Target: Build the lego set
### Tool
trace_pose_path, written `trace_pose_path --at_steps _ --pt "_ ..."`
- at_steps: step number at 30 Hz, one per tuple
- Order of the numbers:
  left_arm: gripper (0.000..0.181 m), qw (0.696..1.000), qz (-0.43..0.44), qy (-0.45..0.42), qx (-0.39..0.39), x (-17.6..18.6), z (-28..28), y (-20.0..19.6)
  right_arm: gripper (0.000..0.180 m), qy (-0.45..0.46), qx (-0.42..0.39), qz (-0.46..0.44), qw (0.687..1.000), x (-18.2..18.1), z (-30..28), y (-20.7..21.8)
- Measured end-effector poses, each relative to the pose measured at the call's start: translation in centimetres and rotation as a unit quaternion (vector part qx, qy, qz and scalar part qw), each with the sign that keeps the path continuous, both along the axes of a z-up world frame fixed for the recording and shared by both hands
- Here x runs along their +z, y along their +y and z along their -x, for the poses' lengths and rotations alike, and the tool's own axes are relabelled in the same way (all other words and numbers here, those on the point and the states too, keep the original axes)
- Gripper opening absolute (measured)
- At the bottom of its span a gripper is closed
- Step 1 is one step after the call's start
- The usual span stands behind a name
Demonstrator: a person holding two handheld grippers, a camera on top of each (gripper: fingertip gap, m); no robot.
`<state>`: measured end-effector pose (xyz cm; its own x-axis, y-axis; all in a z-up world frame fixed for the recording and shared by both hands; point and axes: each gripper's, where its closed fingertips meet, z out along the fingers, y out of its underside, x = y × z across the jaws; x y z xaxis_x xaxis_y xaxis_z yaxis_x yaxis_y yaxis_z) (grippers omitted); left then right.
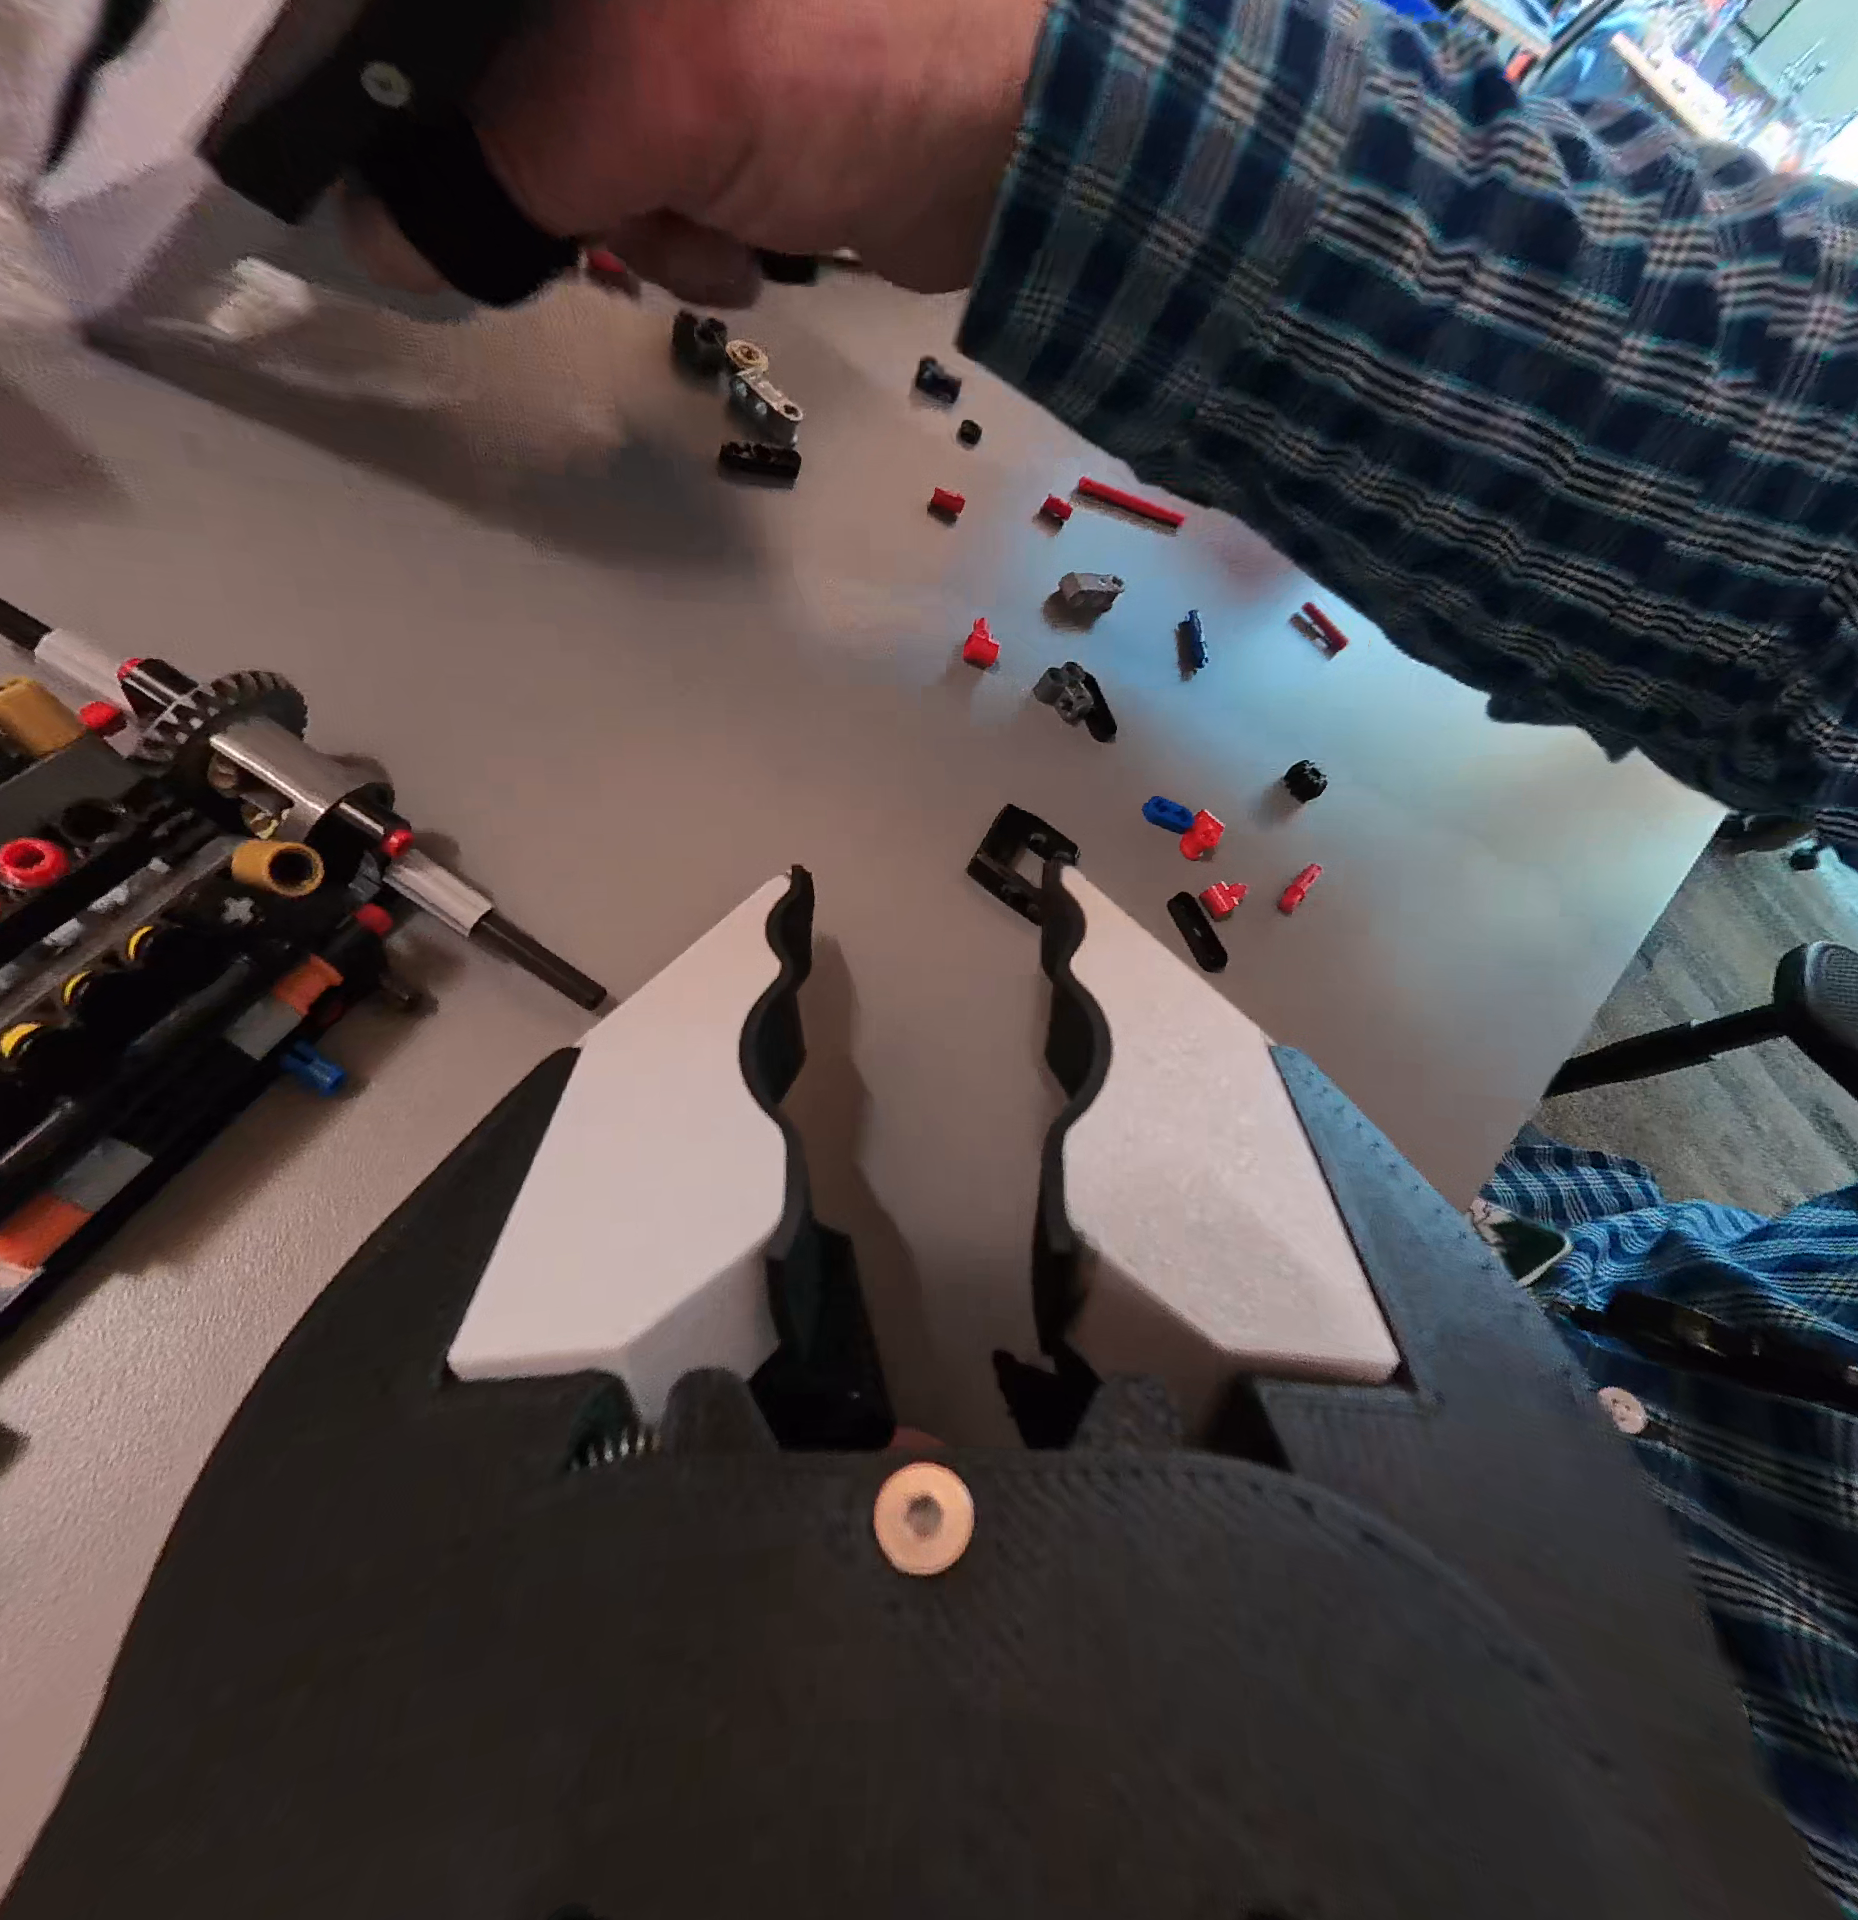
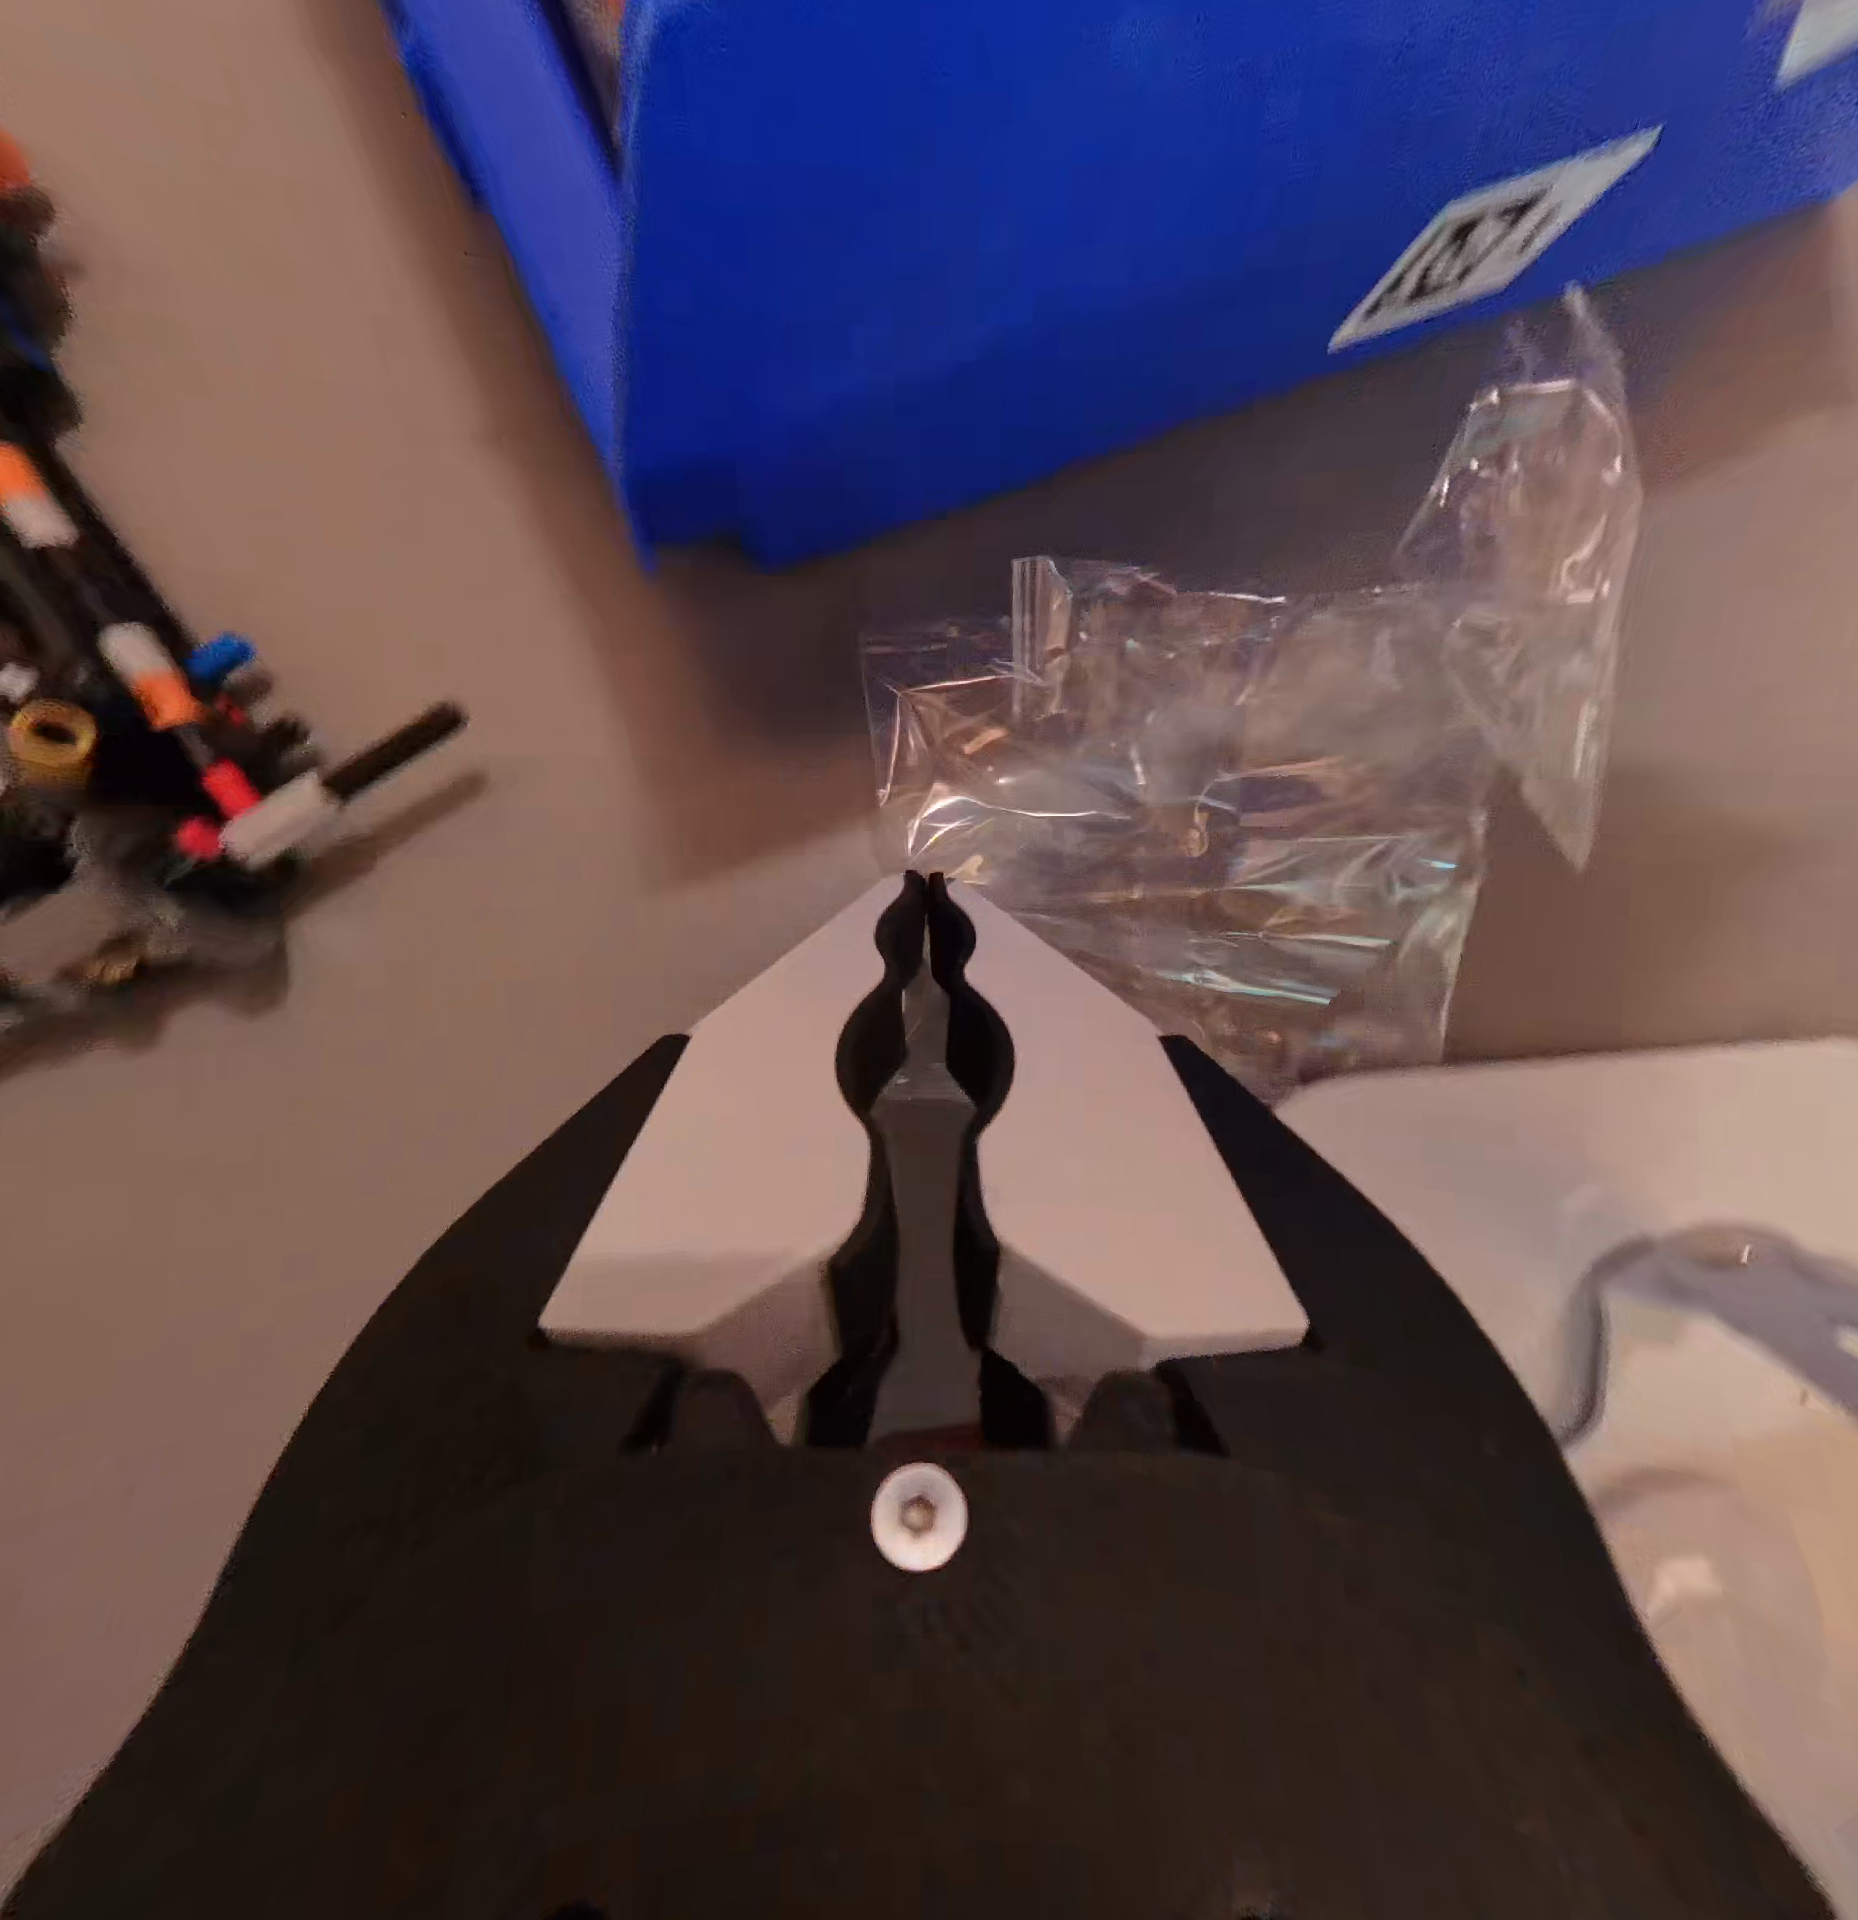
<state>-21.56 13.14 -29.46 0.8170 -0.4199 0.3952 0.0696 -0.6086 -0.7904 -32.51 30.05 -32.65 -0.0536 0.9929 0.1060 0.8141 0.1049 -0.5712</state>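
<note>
Grey tabletop (image 1: 644, 582) fills both views, with an office floor and chair base past its right edge in the left wrist view. My left gripper (image 1: 925, 883) hangs just above the table with its jaws apart and nothing between them; I judge it is waiting near the loose parts (image 1: 1112, 665), small red, black, blue and grey pieces scattered ahead and to the right, well spread so each can be picked singly. A black frame piece (image 1: 1018, 847) lies just beside the right fingertip. The build (image 1: 156, 904), a dense black assembly with gears, red and yellow bushes and a long axle, sits at the left, near enough for either tool to reach. Far across the table a hand (image 1: 759, 135) in a plaid sleeve grips the other tool. My right gripper (image 2: 925, 883) has its tips pressed together, and clear film seems to run back between the jaws, so I take it as pinching the bag (image 2: 1216, 810), though I can't be sure. That clear bag is crumpled and looks nearly empty; a few small tan bits may remain inside. Behind it stands a blue bin (image 2: 1008, 260) bearing a square marker; its contents are hidden. At near right a white tray (image 2: 1683, 1195) holds something pale blue that I can't identify.
</note>
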Motion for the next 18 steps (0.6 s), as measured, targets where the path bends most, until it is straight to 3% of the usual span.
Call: trace_pose_path --at_steps 2,4,6,9,14,18 --pt "0.045 1.000 -0.019 0.000 -0.002 0.6 -0.1 -0.1 0.000 -0.023 0.000 0.032 0.999 0.1 -2.1 -1.2" --pt "0.045 1.000 -0.025 -0.007 -0.002 0.8 0.0 -0.2 0.006 -0.015 -0.008 0.008 1.000 1.1 -2.9 -1.3" --pt "0.046 0.998 -0.053 -0.023 -0.006 2.0 0.0 -0.3 0.043 0.008 -0.003 -0.009 1.000 2.8 -2.6 -2.1" --pt "0.045 0.995 -0.099 -0.022 0.009 5.5 2.0 -0.8 0.039 0.004 0.027 -0.037 0.999 4.3 -2.3 -3.6" --pt "0.058 0.964 -0.135 0.120 0.194 10.0 15.6 -0.6 0.050 0.070 0.006 -0.014 0.997 5.9 0.9 -4.6" --pt "0.071 0.933 -0.093 0.162 0.308 9.3 27.4 0.8 0.052 0.104 -0.037 -0.003 0.994 5.7 4.0 -3.8"
